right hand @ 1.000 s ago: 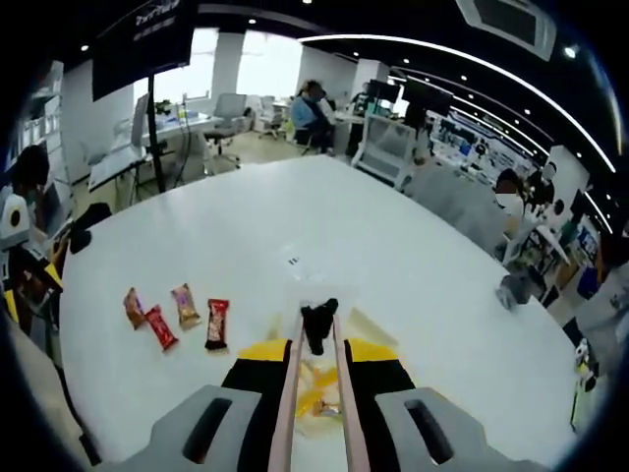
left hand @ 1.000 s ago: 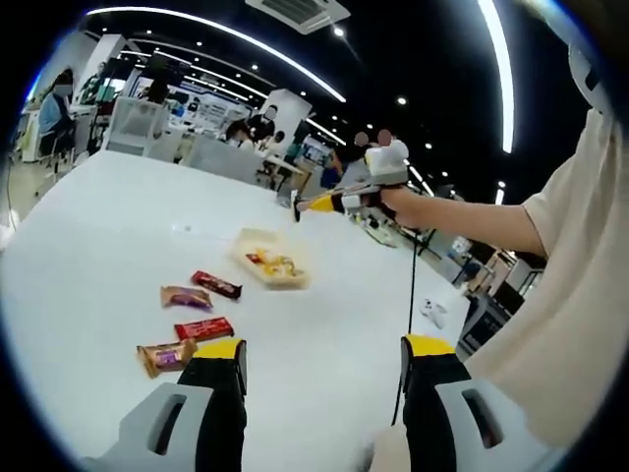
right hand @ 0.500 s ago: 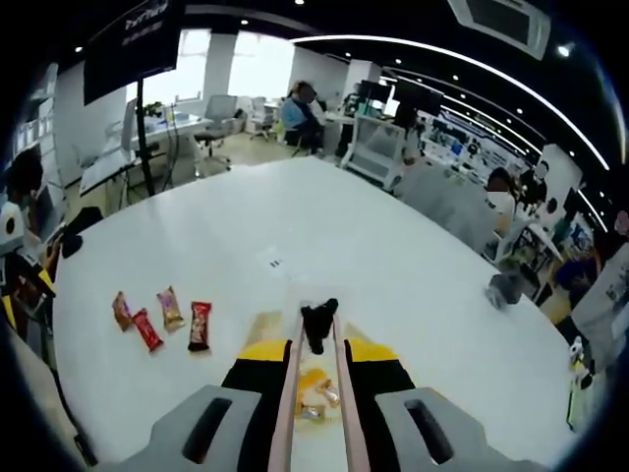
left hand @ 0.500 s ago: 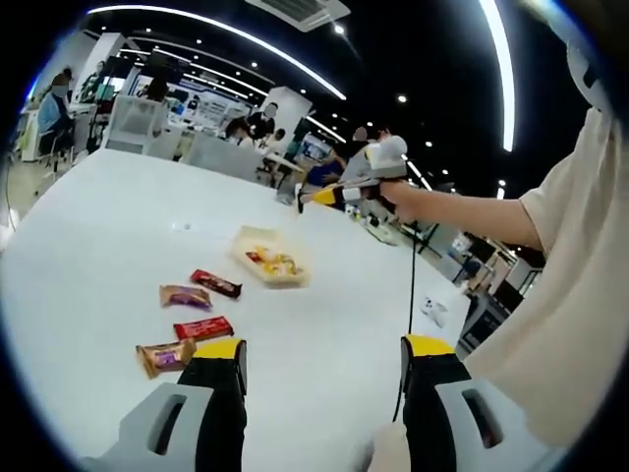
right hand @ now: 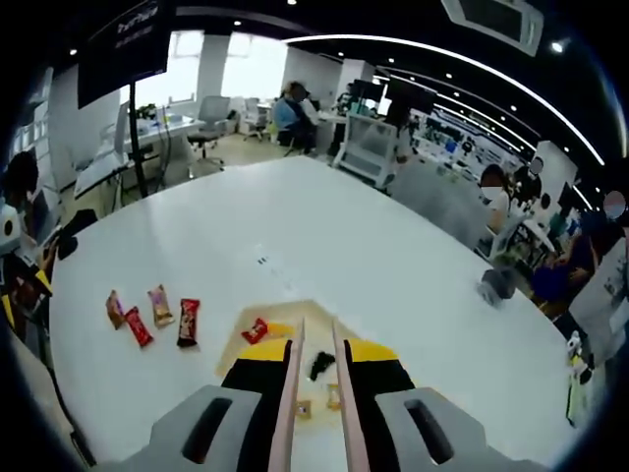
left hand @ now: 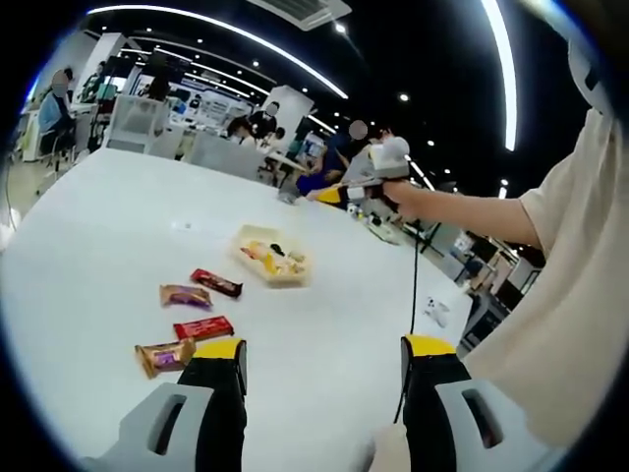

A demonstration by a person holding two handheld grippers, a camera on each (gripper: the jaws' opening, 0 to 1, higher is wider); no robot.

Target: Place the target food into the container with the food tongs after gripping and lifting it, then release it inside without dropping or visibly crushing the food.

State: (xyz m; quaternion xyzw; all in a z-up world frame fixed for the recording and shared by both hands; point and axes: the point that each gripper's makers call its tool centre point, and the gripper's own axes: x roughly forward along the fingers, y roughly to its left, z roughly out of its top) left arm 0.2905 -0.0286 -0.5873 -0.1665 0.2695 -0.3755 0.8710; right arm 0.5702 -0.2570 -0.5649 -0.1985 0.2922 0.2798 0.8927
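Now, no wrapper print legible. Right gripper (right hand: 314, 339) hovers over container (right hand: 257, 322) on white table (right hand: 324, 236), jaws clamped on food tongs (right hand: 291, 393); tong arms slightly parted. Dark food piece (right hand: 321, 365) lies in container between tong tips; half a second ago it sat pinched at tips. Red packet (right hand: 256, 329) also in container. Four wrapped snack bars (left hand: 203, 327) on table near container (left hand: 270, 258), apart from it. Left gripper (left hand: 322, 362) low over table, jaws spread wide, holding nothing, unmoved.
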